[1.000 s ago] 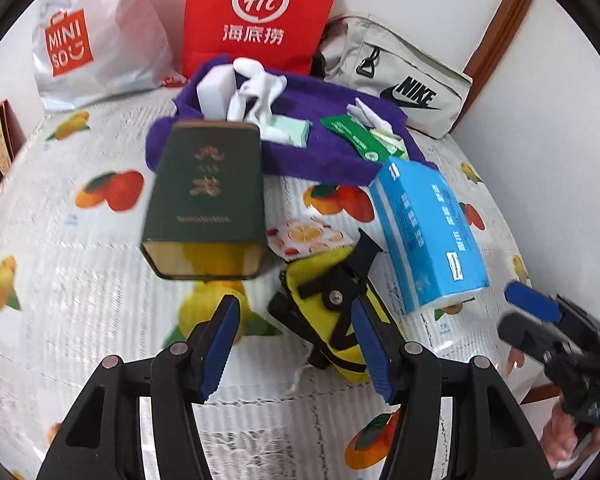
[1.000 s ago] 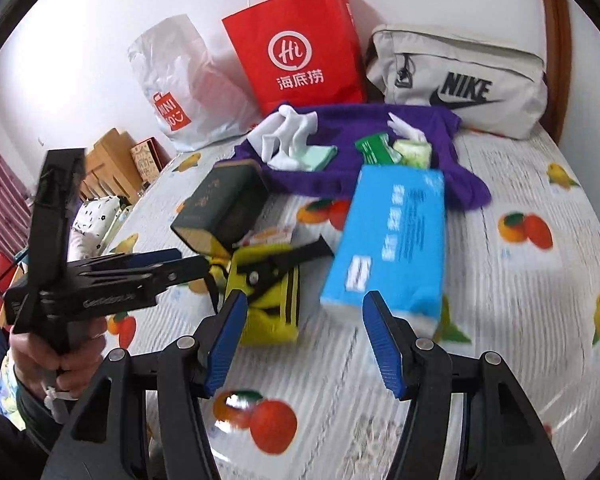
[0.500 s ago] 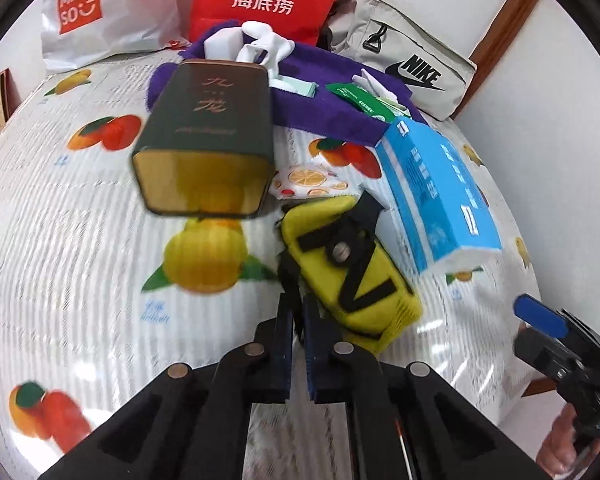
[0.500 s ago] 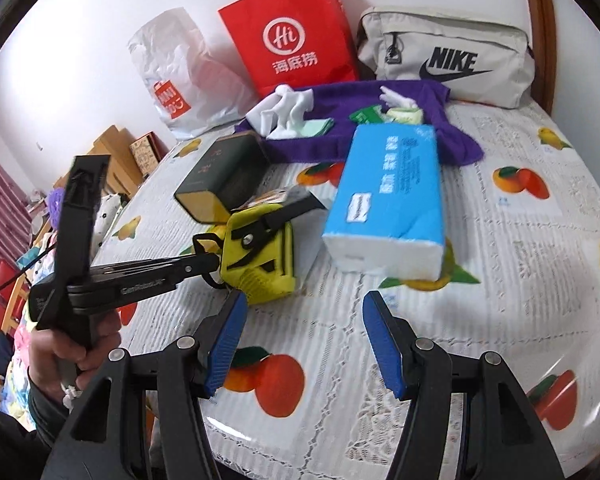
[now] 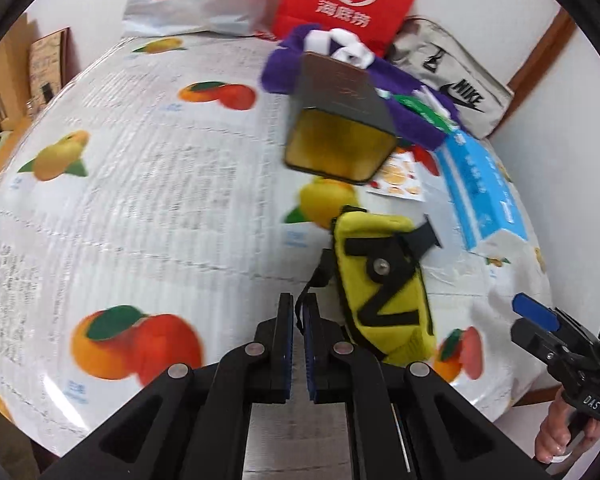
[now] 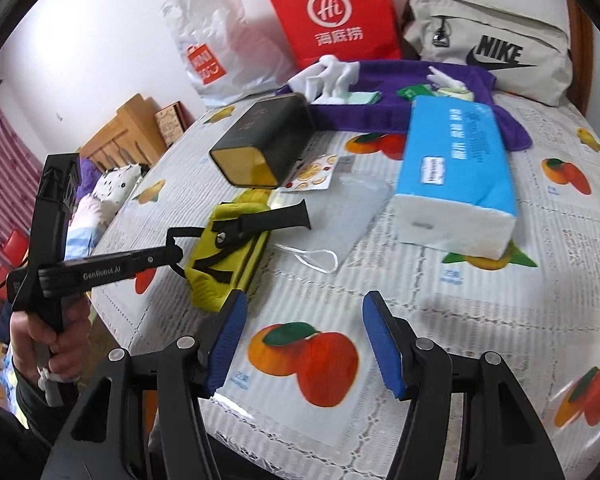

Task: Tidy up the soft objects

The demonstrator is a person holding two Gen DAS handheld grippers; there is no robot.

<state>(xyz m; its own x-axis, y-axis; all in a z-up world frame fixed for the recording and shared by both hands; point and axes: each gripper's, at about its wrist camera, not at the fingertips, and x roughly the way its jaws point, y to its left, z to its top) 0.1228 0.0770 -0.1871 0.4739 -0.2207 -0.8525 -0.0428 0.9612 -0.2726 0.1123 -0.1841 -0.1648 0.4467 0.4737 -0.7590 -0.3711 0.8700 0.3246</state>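
**Thin strap grip on the yellow pouch could slip or drag its neighbours**

Left wrist view: the left gripper (image 5: 298, 320) has its jaws pinched almost together on the black strap loop (image 5: 312, 280) at the near-left corner of the yellow pouch (image 5: 380, 280). The pouch body itself lies just beyond and to the right of the fingertips, flat on the fruit-print desk (image 5: 160, 200). Only the thin cord is caught, so in my judgement the loop may slide out of the pads if the pull is sharp, or the pouch may swing once it leaves the cloth. The dark tin box (image 5: 340, 120) sits just beyond the pouch, and the blue tissue pack (image 5: 480, 192) lies to the right, both close enough to be nudged.

Right wrist view: the right gripper (image 6: 304, 336) stands half open with nothing between its pads, over bare cloth near the front edge. The pouch lies to the far left of it, with the left gripper reaching in from the left onto the strap. A white cord (image 6: 316, 258) and a clear plastic wrapper (image 6: 356, 200) lie just right of the pouch; a dragged pouch could catch them. The purple towel (image 6: 380, 114) is well apart, at the far side.
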